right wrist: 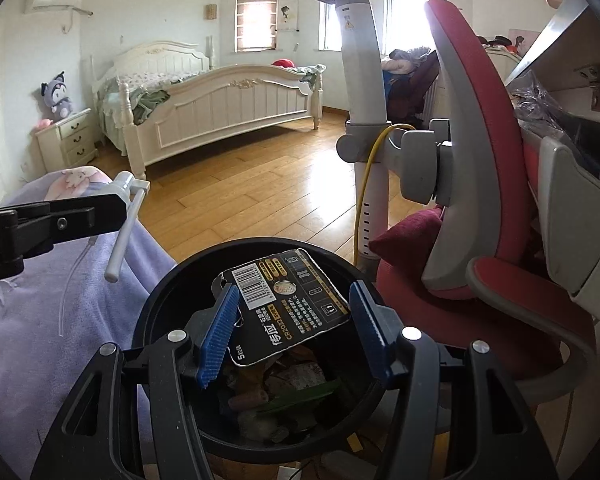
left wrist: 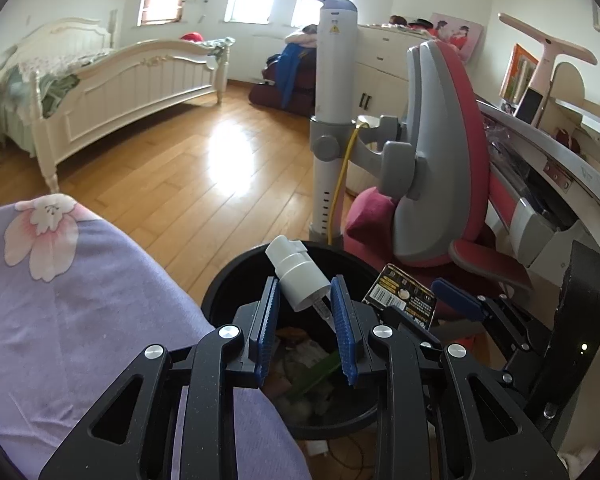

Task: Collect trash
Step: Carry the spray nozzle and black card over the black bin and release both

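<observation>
Tongs, both angled down over bin (right wrist: 172,288): L (left wrist: 305,312) grips pump (left wrist: 298,274), R (right wrist: 296,312) card (right wrist: 288,300).

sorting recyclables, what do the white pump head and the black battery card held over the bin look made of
White pump head: looks like smooth, matte moulded plastic, with a clear tube.
Black battery card: seems printed glossy cardboard, thin with torn edges; a plastic layer can't be excluded.

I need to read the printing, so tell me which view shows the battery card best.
The right wrist view: the battery card faces it, barcode plain, between the right gripper's pads. The left wrist view catches only a slanted part of it.
</observation>
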`<state>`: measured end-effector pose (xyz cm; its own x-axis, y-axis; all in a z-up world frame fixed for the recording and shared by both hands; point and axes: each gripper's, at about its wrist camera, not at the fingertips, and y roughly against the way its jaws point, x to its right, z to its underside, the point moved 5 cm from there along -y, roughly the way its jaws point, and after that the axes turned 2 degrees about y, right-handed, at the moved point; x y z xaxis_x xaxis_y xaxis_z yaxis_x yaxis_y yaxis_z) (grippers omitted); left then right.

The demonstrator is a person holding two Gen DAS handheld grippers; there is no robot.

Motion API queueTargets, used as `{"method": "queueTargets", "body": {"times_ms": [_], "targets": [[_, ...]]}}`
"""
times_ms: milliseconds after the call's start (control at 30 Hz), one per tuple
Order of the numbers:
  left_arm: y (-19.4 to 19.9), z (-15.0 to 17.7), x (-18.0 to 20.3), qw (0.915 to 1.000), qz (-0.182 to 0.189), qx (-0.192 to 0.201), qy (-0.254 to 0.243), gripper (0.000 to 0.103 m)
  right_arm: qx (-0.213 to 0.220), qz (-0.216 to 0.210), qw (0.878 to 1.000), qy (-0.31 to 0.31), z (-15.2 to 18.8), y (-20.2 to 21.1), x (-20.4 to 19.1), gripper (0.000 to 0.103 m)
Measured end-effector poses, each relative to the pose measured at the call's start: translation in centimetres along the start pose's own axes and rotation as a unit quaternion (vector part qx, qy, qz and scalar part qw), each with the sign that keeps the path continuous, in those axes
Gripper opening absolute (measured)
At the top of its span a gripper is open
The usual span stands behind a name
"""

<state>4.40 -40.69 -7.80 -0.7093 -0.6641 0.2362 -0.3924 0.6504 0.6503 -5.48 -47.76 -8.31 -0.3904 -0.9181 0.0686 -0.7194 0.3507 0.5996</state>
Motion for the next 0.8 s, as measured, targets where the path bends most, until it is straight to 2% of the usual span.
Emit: {"method": "queueTargets", "body": {"times_ms": [200, 233, 267, 333, 467, 567, 667, 800], "targets": [[0.0, -0.2, 0.9, 0.9997, -0.007, 0.011, -0.02, 0.028, 0.003, 0.012, 1.0, 0.008, -0.3, -0.2, 0.2, 0.059], [0.1, -0.3, 1.0, 0.9996, -0.009, 0.016, -0.022, 0.035, 0.002, 0.012, 1.0, 0.01, -0.4, -0.2, 0.2, 0.06], [0.4, -0.5, 1.1, 0.9994, -0.01, 0.023, -0.023, 0.048, 0.001, 0.012, 1.0, 0.012, -0.4, -0.2, 0.1, 0.061], [1.1, -0.8, 1.1, 0.9989, -0.012, 0.039, -0.022, 0.061, 0.002, 0.014, 1.0, 0.015, -0.5, -0.2, 0.1, 0.062], [2.1, -1.3, 1.2, 0.998, -0.016, 0.056, -0.025, 0.061, 0.006, 0.012, 1.0, 0.012, -0.6, 0.1, 0.2, 0.062], [3.0, -1.5, 0.7, 0.9972, -0.022, 0.067, -0.022, 0.074, 0.006, 0.009, 1.0, 0.008, -0.7, 0.3, 0.2, 0.062], [4.0, -1.5, -0.1, 0.9965, -0.03, 0.076, -0.017, 0.075, 0.004, 0.002, 1.0, 0.004, -0.7, 0.3, 0.1, 0.062], [5.8, -1.4, -1.6, 0.9944, -0.049, 0.094, -0.003, 0.083, 0.002, -0.01, 1.0, 0.003, -0.8, 0.4, -0.5, 0.062]]}}
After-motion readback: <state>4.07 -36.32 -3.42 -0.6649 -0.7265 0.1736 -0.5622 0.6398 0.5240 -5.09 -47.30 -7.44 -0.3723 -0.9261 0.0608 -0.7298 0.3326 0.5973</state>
